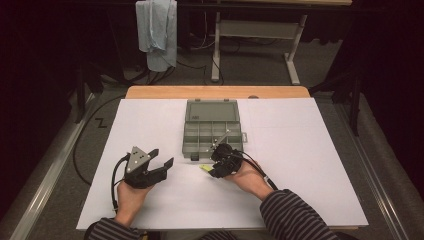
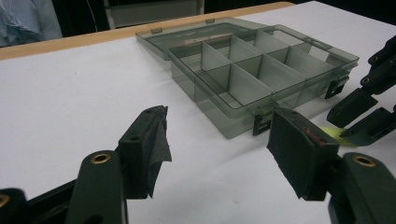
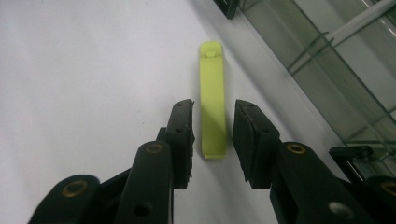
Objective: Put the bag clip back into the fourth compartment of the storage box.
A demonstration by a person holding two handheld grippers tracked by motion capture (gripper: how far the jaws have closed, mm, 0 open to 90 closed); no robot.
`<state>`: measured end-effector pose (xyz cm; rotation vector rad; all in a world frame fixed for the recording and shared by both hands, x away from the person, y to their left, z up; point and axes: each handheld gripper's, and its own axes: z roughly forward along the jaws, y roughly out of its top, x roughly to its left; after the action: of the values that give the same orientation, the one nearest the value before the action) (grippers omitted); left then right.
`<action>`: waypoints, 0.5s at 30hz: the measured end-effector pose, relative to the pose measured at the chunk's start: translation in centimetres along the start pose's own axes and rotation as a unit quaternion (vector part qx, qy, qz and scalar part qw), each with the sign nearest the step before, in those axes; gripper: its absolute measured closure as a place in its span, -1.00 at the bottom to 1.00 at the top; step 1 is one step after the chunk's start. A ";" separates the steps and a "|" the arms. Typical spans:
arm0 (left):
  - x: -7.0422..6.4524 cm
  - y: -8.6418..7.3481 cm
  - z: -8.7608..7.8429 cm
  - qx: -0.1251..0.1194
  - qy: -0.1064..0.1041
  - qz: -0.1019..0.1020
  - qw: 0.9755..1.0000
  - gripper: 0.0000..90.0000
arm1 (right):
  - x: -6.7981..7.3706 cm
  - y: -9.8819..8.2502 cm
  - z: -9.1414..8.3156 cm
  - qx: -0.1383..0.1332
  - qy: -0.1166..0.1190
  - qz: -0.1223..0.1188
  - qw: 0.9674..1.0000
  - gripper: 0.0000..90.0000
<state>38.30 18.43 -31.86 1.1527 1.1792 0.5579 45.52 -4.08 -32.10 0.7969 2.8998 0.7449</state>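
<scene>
A yellow-green plastic strip [image 3: 211, 84] lies flat on the white table sheet [image 1: 300, 150], just in front of an open grey compartment box [image 1: 212, 137]. My right gripper [image 3: 212, 123] straddles the strip's near end; its jaws stand open with a thin gap on each side of the strip. From above, this gripper [image 1: 211, 167] points left at the strip [image 1: 204, 168]. My left gripper [image 1: 162, 156] rests to the left, open and empty. Its pads [image 2: 156, 140] are spread wide and face the box [image 2: 261, 70], the strip [image 2: 334, 134] and the right gripper [image 2: 362, 116].
The box's lid [image 1: 211, 111] lies folded back flat behind its divided tray. The tray's front latches [image 2: 261, 123] face the grippers. A wooden table edge [image 1: 215, 92] runs behind the sheet. On the floor beyond are a desk frame [image 1: 260, 30] and a hanging blue cloth [image 1: 157, 30].
</scene>
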 end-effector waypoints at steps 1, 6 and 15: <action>0.0 0.0 0.0 0.000 0.000 0.000 1.000 -0.17 | 0.0 0.0 0.1 0.001 0.000 -0.001 1.000 0.56; 0.0 0.0 0.0 0.000 0.000 -0.001 1.000 -0.17 | 0.0 0.1 0.4 0.008 0.000 -0.003 1.000 0.59; 0.0 0.0 0.0 0.001 0.001 0.000 1.000 -0.17 | 0.1 0.1 0.5 0.011 -0.012 -0.014 1.000 0.75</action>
<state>38.32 18.45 -31.88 1.1530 1.1813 0.5576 45.58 -3.75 -32.52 0.7601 2.8959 0.6976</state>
